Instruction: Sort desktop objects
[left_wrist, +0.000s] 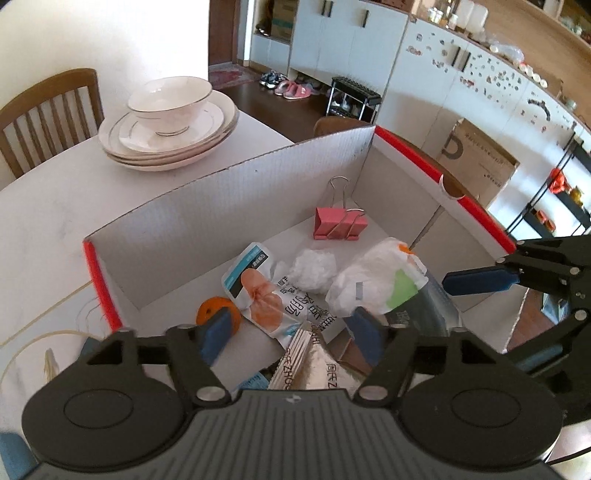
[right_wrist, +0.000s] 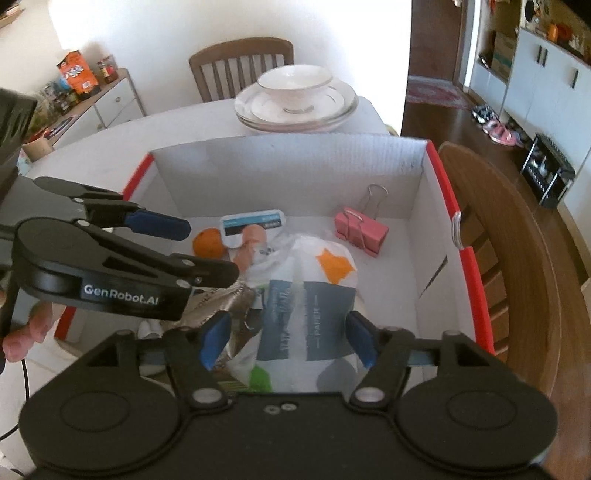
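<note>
Right wrist: tissue pack (right_wrist: 306, 317) lengthwise, pointing away.

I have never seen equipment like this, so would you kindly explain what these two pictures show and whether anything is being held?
A person holds a two-finger gripper in each hand; each picture comes from a camera mounted on one gripper, looking along its fingers. Both hang over a white cardboard box on a table. In it lie a pink binder clip, an orange round thing, a snack packet, a tissue pack and a silver wrapper. Plates with a bowl stand behind. The left gripper and the right gripper are open, holding nothing.
</note>
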